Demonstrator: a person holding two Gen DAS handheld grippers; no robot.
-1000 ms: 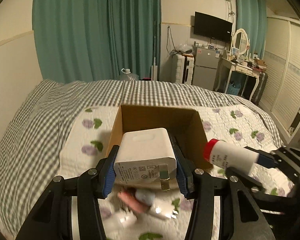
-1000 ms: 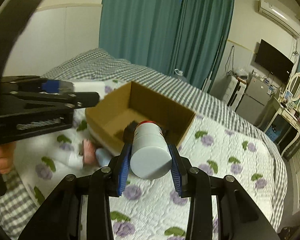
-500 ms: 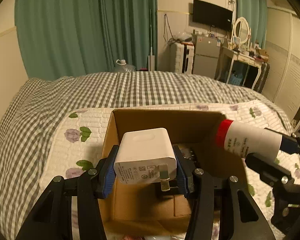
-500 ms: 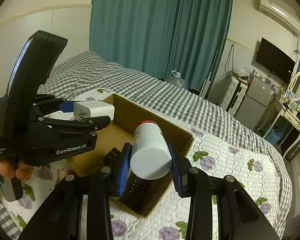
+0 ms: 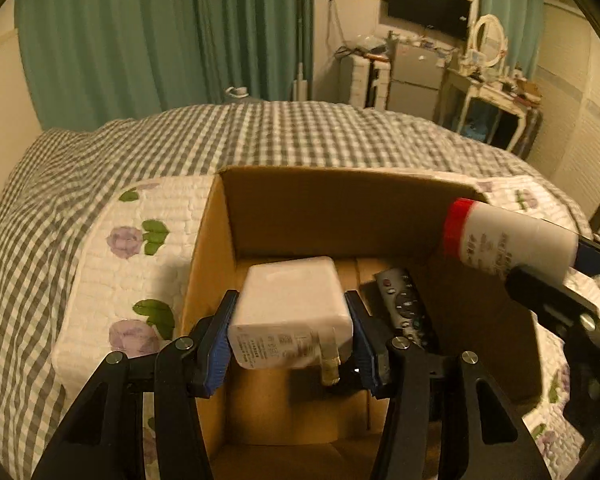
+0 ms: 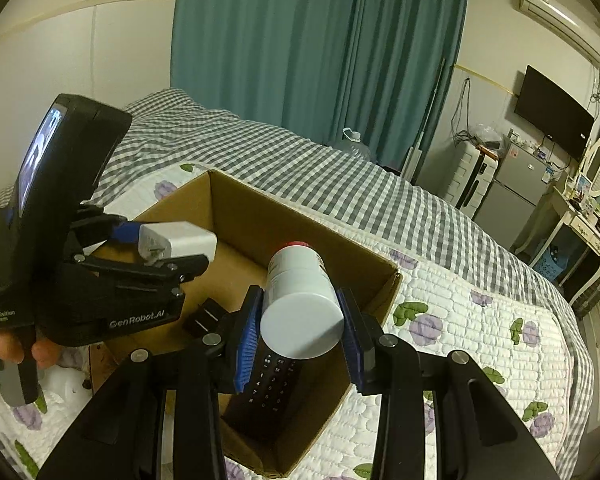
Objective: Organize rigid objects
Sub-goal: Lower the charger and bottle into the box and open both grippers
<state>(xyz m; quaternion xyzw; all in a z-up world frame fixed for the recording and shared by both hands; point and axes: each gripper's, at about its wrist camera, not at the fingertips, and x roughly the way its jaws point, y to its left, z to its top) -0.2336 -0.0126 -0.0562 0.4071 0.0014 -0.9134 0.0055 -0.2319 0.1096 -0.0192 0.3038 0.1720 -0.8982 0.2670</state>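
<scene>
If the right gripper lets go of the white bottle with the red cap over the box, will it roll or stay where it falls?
The white bottle is a smooth cylinder held on its side by the right gripper, so it would probably roll a little. The cardboard box walls should stop it, and the black remote beneath may block it too. It looks like rigid plastic, unlikely to break.

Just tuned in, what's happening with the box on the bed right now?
A person is packing things into the cardboard box on the bed. The left gripper is shut on a white charger, held over the box's open top. The right gripper is shut on a white bottle with a red cap, also over the box. A black remote already lies inside. Neither held item has been let go yet.
</scene>
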